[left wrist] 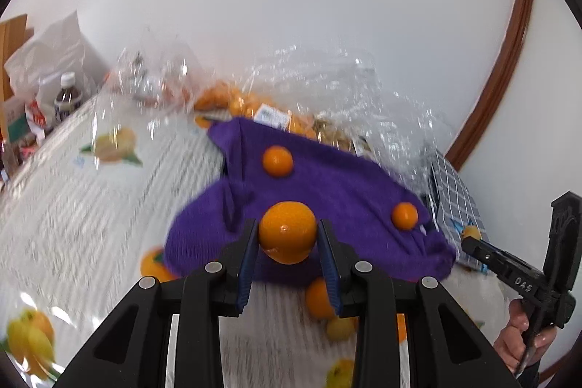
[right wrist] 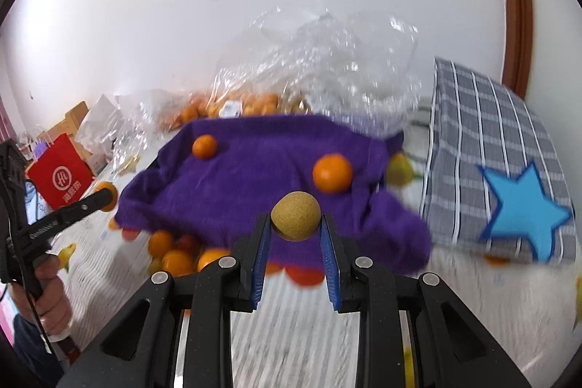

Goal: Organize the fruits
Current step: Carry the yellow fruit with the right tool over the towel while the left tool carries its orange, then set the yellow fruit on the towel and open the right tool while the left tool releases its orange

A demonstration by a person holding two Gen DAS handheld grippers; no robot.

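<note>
My left gripper is shut on an orange, held above a purple cloth. Two smaller oranges lie on that cloth. My right gripper is shut on a tan, rough-skinned round fruit over the same purple cloth, where two oranges rest. In each view the other gripper reaches in from the side with its fruit at the tip: the right gripper and the left gripper.
Several loose oranges sit by the cloth's near edge. A clear plastic bag with oranges stands behind the cloth. A grey checked bag with a blue star is at the right and a red paper bag at the left. The tablecloth has a fruit print.
</note>
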